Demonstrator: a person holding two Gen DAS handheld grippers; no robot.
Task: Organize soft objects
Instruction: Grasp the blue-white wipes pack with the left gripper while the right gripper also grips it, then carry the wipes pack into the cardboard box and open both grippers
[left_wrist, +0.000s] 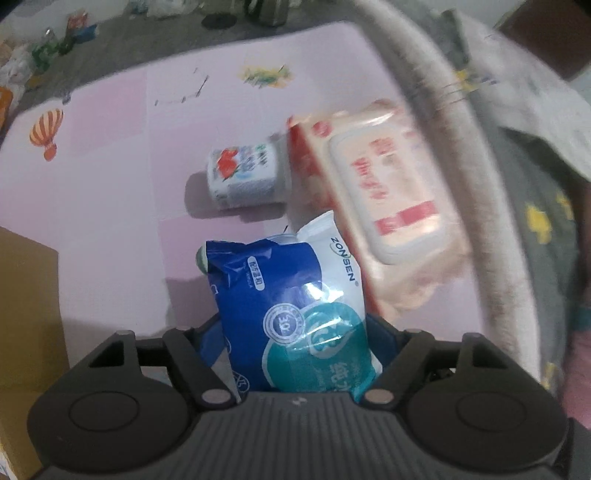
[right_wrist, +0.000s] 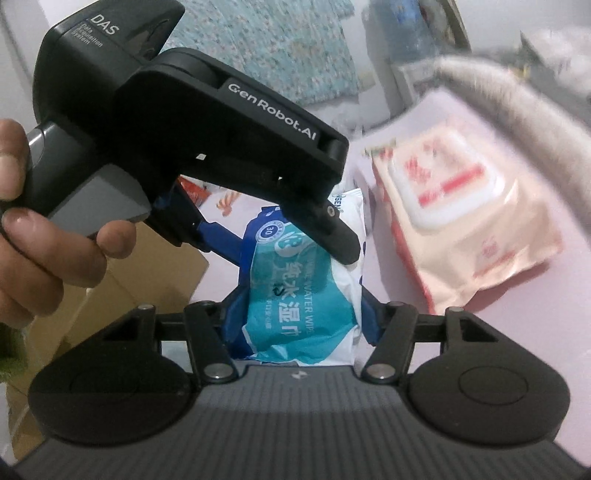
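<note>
A blue and white wet-wipes pack is held between both grippers above the pink mat. My left gripper is shut on one end of it. My right gripper is shut on the other end of the same pack; the left gripper's black body shows above it, held by a hand. A larger pink wipes pack with a white lid lies just to the right, also in the right wrist view. A small white tissue pack lies behind.
A grey-white basket rim curves along the right, over the pink pack. A cardboard box stands at the left, also in the right wrist view. The pink mat carries a balloon print. Clutter lies on the floor beyond.
</note>
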